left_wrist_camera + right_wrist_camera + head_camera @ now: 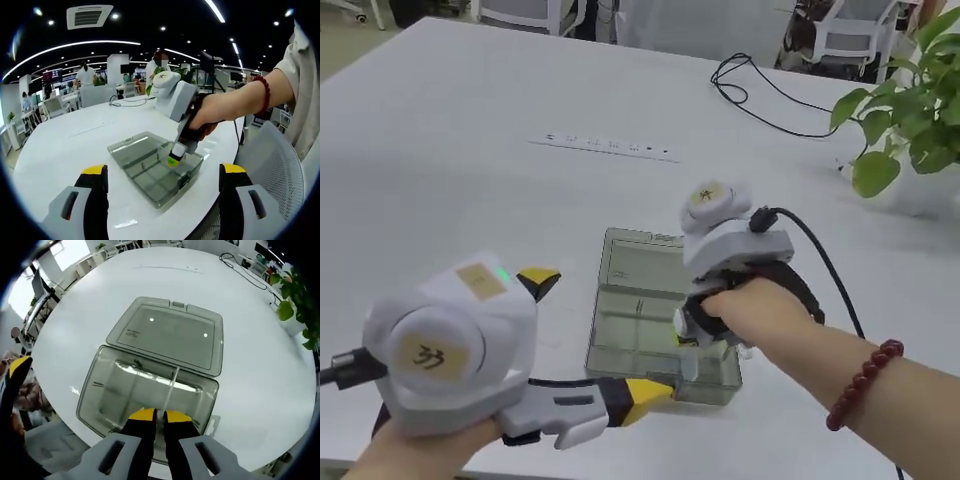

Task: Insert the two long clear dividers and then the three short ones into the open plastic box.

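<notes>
**White table with a clear box**

White and smooth, the big round table stands in an office room. A clear plastic box lies open on it, near the person and a bit to the right. It is a see-through rectangle with rounded corners. Its flat lid lies open on the far side, joined to the box.

One long clear divider runs left to right inside the box. A thin short divider stands between it and the near wall.

The right gripper points down into the near right part of the box. Its yellow-tipped jaws are pinched almost together on the short divider. The left gripper hovers at the near left of the box, jaws wide apart, holding nothing.

Far away on the table lie a long white power strip and a looped black cable. A leafy green plant stands at the far right. Round red beads make a bracelet on the right wrist.
</notes>
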The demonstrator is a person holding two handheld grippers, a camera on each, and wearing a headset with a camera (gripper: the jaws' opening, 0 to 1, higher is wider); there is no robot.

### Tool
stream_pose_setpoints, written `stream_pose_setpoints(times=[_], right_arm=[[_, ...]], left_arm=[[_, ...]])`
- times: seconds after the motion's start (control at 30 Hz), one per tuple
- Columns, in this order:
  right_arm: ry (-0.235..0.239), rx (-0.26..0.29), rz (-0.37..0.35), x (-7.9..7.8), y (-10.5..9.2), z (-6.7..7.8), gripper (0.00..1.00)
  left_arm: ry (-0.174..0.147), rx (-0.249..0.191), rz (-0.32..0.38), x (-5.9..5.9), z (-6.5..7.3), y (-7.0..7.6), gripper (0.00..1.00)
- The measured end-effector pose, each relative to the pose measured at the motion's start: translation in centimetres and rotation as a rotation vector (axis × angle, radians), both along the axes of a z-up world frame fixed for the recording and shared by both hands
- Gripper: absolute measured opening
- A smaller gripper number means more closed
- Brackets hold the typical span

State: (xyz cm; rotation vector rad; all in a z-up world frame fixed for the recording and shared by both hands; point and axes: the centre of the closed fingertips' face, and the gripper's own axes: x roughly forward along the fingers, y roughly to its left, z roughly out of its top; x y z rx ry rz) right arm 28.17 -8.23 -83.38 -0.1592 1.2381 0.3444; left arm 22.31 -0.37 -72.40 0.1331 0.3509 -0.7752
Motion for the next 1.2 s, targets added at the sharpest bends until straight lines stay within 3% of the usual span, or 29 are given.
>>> stream_pose_setpoints(times=[0.33, 0.57, 0.8, 1.0, 1.2], right_arm=[[-0.005, -0.002, -0.01, 0.0, -0.1, -0.3, 0.07], [-0.031, 0.078, -0.005, 0.2, 0.0, -0.1, 0.09], [-0.119, 0.167, 0.012, 0.4, 0.3, 0.5, 0.12], [-0.228, 0.239, 0.036, 0.8, 0.4, 2.2, 0.2], [-0.322, 0.292, 0.13, 0.4, 0.6, 4.1, 0.29]], left_arm=[[0.004, -0.002, 0.009, -0.1, 0.1, 0.2, 0.93], [0.008, 0.003, 0.015, -0.1, 0.1, 0.5, 0.92], [0.023, 0.003, 0.045, -0.1, 0.1, 1.3, 0.91], [0.029, 0.002, 0.065, -0.1, 0.1, 1.8, 0.91], [0.03, 0.007, 0.077, 0.0, 0.2, 2.1, 0.9]])
